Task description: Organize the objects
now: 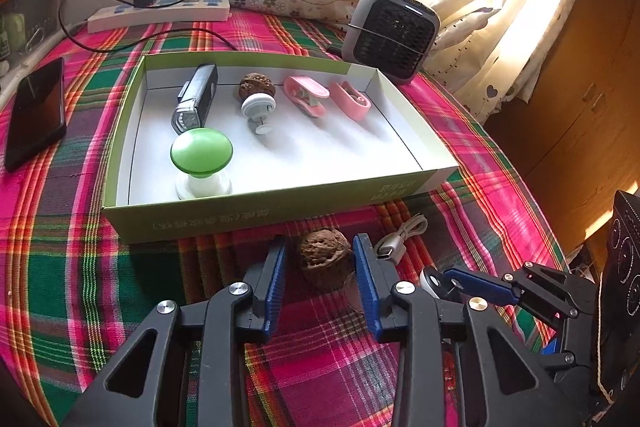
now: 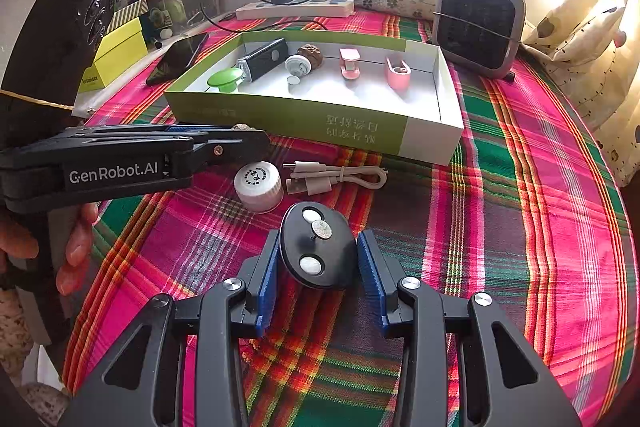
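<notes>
A brown walnut (image 1: 324,255) lies on the plaid cloth between the blue pads of my left gripper (image 1: 320,239). The right pad touches it and a sliver of cloth shows at the left pad, so the jaws are open. My right gripper (image 2: 318,235) is shut on a black oval piece (image 2: 316,267) with two white discs, held over the cloth. Beyond both stands a green-and-white box (image 1: 248,223) holding a black torch (image 1: 196,99), another walnut (image 1: 256,87), a white round part (image 1: 258,107), two pink clips (image 1: 306,97) and a green knob (image 1: 202,147).
A white bottle cap (image 2: 258,185) and a coiled white USB cable (image 2: 332,175) lie in front of the box. A phone (image 1: 36,115), a power strip (image 1: 160,13) and a grey fan heater (image 1: 394,31) ring the table. A hand (image 2: 76,239) grips the left tool.
</notes>
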`<action>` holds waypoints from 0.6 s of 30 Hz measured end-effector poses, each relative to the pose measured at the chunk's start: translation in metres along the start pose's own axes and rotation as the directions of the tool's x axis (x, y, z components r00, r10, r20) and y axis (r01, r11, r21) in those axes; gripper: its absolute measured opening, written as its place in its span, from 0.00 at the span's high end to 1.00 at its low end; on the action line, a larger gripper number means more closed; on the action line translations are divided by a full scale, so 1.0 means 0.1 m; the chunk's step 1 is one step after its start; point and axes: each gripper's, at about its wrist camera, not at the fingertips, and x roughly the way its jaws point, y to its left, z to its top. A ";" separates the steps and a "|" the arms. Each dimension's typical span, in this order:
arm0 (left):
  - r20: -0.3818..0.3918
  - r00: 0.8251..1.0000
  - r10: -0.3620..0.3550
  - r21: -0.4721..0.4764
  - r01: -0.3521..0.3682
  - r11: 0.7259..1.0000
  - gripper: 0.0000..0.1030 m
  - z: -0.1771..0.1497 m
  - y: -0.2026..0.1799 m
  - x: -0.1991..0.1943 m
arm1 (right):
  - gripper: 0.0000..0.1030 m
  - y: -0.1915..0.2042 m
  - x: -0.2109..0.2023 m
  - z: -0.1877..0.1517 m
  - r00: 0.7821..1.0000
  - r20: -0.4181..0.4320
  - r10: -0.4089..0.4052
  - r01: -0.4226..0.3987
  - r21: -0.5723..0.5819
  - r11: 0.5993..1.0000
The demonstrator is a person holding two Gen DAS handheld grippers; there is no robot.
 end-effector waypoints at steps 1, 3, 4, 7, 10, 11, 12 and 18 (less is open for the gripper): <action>0.002 1.000 0.001 0.002 -0.001 1.000 0.72 0.00 0.01 -0.01 | 0.62 0.00 0.00 0.00 1.000 0.000 0.000 0.000 0.000 1.000; 0.002 1.000 0.003 0.004 -0.003 1.000 0.72 -0.01 0.01 -0.01 | 0.62 0.00 0.00 0.00 1.000 0.000 0.000 0.000 0.000 1.000; 0.003 1.000 0.005 0.006 -0.005 1.000 0.72 -0.01 0.01 -0.01 | 0.62 0.00 0.00 0.00 1.000 0.000 0.001 -0.001 0.001 1.000; 0.007 1.000 0.013 0.008 -0.013 1.000 0.72 -0.01 0.01 -0.02 | 0.62 0.00 0.00 0.00 1.000 0.000 0.000 0.000 0.000 1.000; 0.008 1.000 0.018 0.010 -0.018 1.000 0.72 -0.01 0.02 -0.02 | 0.62 0.00 0.00 0.00 1.000 0.000 0.001 -0.001 0.001 1.000; 0.009 1.000 0.021 0.010 -0.021 1.000 0.72 -0.01 0.02 -0.02 | 0.62 0.00 0.00 0.00 1.000 0.000 0.001 -0.001 0.001 1.000; 0.009 1.000 0.023 0.011 -0.023 1.000 0.72 -0.01 0.02 -0.03 | 0.62 0.00 0.00 0.00 1.000 0.000 0.001 -0.001 0.001 1.000; 0.014 0.999 0.041 0.019 -0.041 0.999 0.72 -0.02 0.01 -0.04 | 0.62 0.00 0.00 0.00 1.000 0.000 0.000 0.000 0.000 1.000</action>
